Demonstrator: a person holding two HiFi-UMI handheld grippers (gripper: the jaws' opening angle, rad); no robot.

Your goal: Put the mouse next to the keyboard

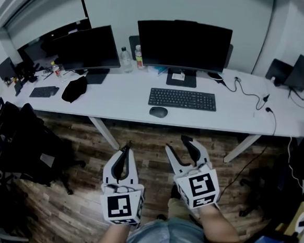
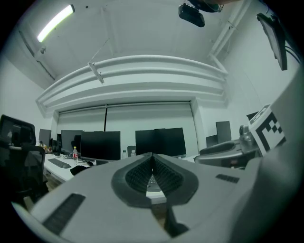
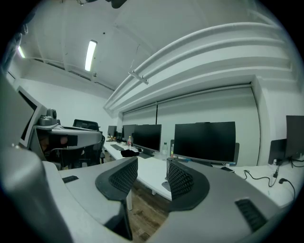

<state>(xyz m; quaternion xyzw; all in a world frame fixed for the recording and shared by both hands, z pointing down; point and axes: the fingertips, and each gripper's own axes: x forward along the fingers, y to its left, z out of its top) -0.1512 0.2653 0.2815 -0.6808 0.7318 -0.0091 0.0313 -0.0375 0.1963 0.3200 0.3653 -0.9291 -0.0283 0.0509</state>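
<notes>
A dark mouse (image 1: 158, 112) lies on the white desk (image 1: 117, 102), just in front of the left end of the black keyboard (image 1: 182, 99). Both grippers hang low over the wooden floor, well short of the desk. My left gripper (image 1: 121, 159) is shut with nothing in it; its pads (image 2: 152, 174) meet in the left gripper view. My right gripper (image 1: 183, 148) stands open and empty, with a clear gap between its pads (image 3: 179, 179) in the right gripper view.
Behind the keyboard stands a black monitor (image 1: 183, 45); a second monitor (image 1: 88, 48) is to its left. Two bottles (image 1: 126, 58), a black cloth bundle (image 1: 75, 88) and cables (image 1: 251, 94) also lie on the desk. Black office chairs (image 1: 19, 144) crowd the floor at left.
</notes>
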